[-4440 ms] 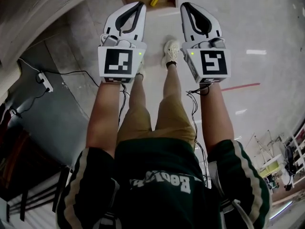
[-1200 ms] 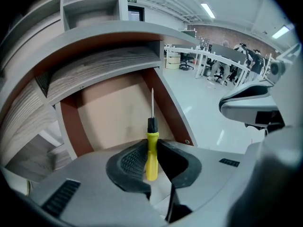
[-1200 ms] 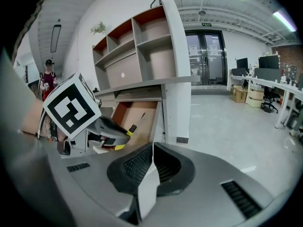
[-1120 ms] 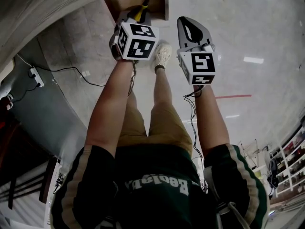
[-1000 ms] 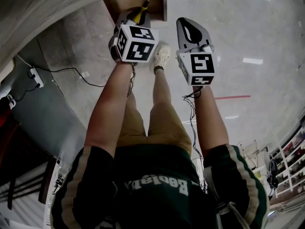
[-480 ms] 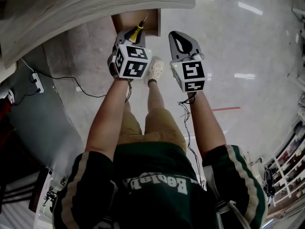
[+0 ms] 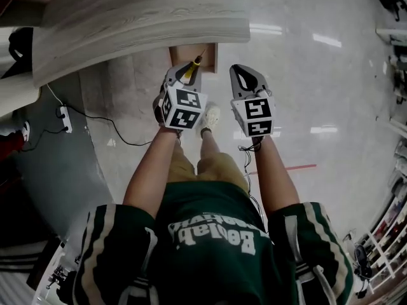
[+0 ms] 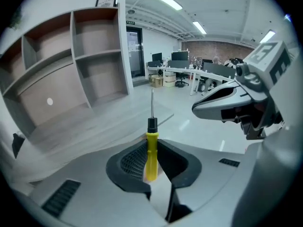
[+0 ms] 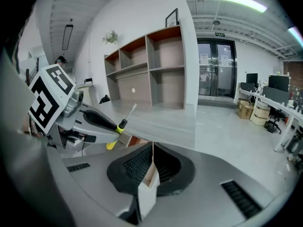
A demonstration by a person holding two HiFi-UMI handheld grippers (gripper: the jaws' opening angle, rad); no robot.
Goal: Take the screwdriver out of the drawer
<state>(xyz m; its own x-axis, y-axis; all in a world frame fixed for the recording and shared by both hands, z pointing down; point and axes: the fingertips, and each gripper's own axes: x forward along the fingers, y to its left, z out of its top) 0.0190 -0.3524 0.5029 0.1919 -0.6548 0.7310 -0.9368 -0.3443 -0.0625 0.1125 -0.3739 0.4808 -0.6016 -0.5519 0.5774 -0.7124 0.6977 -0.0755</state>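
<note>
Screwdriver [image 8: 151, 150] pinched by its yellow handle in the left gripper [image 7: 182, 75] fingers, shaft pointing up, seemingly clear above the open drawer [image 7: 206, 48]. Right gripper [image 9: 152, 157] fingers closed on nothing. Extraction looking all but done; next, likely carrying it away, squeeze kept firm.

A pale wood-grain worktop [image 7: 140, 18] runs across the top of the head view, and a brown wooden drawer [image 7: 211, 48] stands open just under its front edge. Below lies a glossy pale floor [image 7: 331, 81]; on it rest a white power strip [image 7: 62, 112] with its black cable [image 7: 92, 114] at the left, a red strip [image 7: 289, 168] at the right, and the person's shoe [image 7: 210, 115] between
</note>
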